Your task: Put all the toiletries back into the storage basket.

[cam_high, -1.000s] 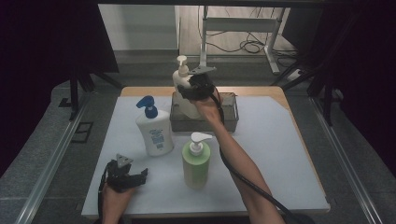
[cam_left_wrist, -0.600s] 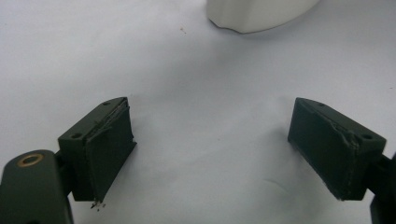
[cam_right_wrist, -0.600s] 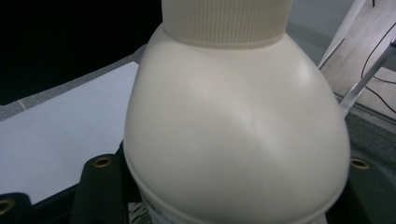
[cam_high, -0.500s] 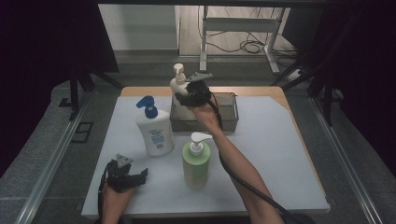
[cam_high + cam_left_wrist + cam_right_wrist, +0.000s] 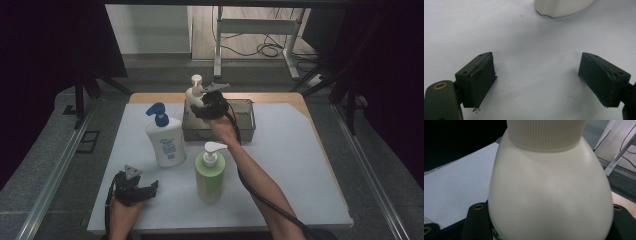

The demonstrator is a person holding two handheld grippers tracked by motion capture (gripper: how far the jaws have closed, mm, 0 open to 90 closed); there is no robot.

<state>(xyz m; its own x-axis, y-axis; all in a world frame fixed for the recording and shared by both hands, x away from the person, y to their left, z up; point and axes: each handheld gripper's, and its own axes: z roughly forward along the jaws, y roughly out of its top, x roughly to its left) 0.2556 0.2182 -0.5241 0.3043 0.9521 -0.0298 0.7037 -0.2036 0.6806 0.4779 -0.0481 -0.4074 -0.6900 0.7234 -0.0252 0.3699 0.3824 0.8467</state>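
We clamp the right gripper (image 5: 202,106) on the cream pump bottle (image 5: 194,93), jaws pressed against its rounded body just under the ribbed collar (image 5: 544,135). The bottle stands upright over the left end of the wire basket (image 5: 245,131), at twelve o'clock on the white mat (image 5: 295,165); whether it rests on the basket floor we cannot tell. At ten o'clock of the mat's middle stands the blue-capped white bottle (image 5: 165,137), at six o'clock the green bottle (image 5: 210,172). Our left gripper (image 5: 142,189) lies at seven o'clock, jaws spread wide with nothing between them.
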